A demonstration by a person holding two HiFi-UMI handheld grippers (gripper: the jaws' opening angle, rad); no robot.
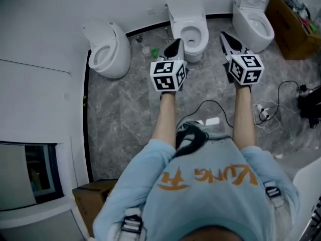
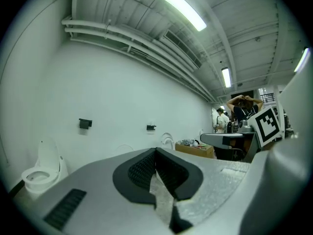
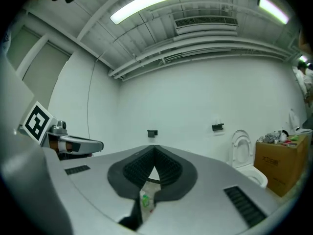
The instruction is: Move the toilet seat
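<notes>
Grey marbled floor (image 1: 125,114) lies open before the middle toilet (image 1: 193,31), with the wall (image 1: 50,14) behind it. The left gripper (image 1: 176,43) and right gripper (image 1: 224,35) hang either side of it, both closed and empty.

Cardboard box (image 1: 291,36), green bottle (image 1: 155,53)

Bright, even, cool-white light from overhead: the ceiling tube (image 2: 172,6) blows out to pure white in the left gripper view, same w/ the long tube (image 3: 149,0) in the right gripper view; shadows on the floor (image 1: 125,114) in the head view are faint & soft. Both gripper views are heavy fisheye w/ black corners & bowed lines, and the close-up shells of the left gripper (image 2: 156,152) and right gripper (image 3: 155,149) look soft & grainy. Head view bends at its edges too, slightly hazy, low contrast.
</notes>
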